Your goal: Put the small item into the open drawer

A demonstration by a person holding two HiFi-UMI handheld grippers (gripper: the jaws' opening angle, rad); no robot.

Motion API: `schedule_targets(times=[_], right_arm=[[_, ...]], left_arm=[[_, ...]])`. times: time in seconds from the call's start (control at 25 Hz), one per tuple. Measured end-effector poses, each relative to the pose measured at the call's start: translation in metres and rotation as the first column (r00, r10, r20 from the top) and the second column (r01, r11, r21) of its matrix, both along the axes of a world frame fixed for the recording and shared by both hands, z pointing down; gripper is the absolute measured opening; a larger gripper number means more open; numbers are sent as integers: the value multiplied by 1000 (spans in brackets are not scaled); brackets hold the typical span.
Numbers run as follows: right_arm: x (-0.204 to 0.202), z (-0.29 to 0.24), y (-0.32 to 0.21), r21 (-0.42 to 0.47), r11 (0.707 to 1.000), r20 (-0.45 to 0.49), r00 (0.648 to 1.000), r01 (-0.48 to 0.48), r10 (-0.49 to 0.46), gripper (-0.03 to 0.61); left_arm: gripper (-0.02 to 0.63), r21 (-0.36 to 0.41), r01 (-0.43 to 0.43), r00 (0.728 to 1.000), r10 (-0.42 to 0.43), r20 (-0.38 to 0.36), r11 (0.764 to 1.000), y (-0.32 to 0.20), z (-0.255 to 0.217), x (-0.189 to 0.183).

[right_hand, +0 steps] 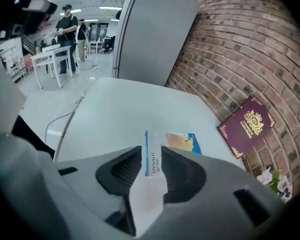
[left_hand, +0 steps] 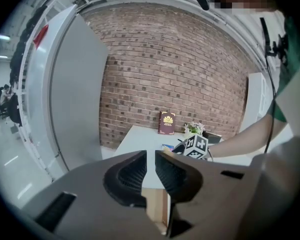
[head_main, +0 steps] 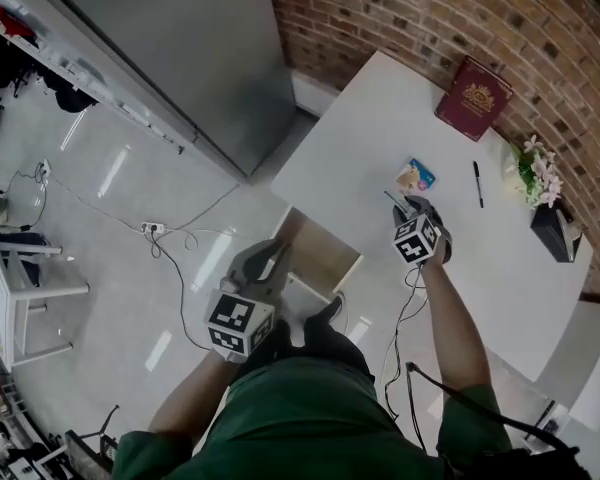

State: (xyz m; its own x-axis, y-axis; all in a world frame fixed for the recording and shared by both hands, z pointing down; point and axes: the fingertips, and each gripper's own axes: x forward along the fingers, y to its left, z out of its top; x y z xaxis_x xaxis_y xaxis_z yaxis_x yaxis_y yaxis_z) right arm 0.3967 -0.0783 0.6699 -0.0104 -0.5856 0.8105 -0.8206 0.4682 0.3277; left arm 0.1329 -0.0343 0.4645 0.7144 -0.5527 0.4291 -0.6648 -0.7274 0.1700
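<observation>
The small item, a flat blue-and-orange box (head_main: 416, 175) with a white side, lies on the white table (head_main: 380, 118). In the right gripper view the box (right_hand: 180, 141) sits at my fingertips with its near end in the gap between the jaws. My right gripper (head_main: 402, 201) (right_hand: 151, 166) is open, and its pads stand just off the box's sides. The open wooden drawer (head_main: 320, 253) (left_hand: 157, 209) sticks out under the table's near-left edge. My left gripper (head_main: 265, 265) (left_hand: 149, 171) hangs over the drawer, slightly open with nothing between its jaws.
On the table lie a maroon book (head_main: 473, 98), a black pen (head_main: 477, 183), a flower pot (head_main: 535, 173) and a dark box (head_main: 555, 230). A brick wall (head_main: 430, 8) runs behind it and a grey cabinet (head_main: 180, 48) stands to the left. Cables (head_main: 170, 243) trail over the floor.
</observation>
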Motion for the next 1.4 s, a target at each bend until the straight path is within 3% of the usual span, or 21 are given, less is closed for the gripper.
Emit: schedule_targets(times=[0.16, 0.36, 0.76, 1.4], right_arm=[[1, 16, -8, -45, 999, -51, 998, 21, -23, 126], [7, 28, -9, -75, 997, -111, 993, 16, -24, 107], [4, 24, -5, -114, 993, -219, 974, 32, -56, 63], [-42, -32, 22, -6, 999, -115, 993, -44, 43, 35]], left_arm=[[28, -20, 2, 1000, -2, 5, 1000, 2, 12, -16], [28, -101, 21, 1000, -22, -13, 995, 6, 21, -32], [28, -136, 15, 999, -21, -46, 991, 4, 29, -55], [28, -127, -30, 996, 19, -82, 991, -5, 29, -83]])
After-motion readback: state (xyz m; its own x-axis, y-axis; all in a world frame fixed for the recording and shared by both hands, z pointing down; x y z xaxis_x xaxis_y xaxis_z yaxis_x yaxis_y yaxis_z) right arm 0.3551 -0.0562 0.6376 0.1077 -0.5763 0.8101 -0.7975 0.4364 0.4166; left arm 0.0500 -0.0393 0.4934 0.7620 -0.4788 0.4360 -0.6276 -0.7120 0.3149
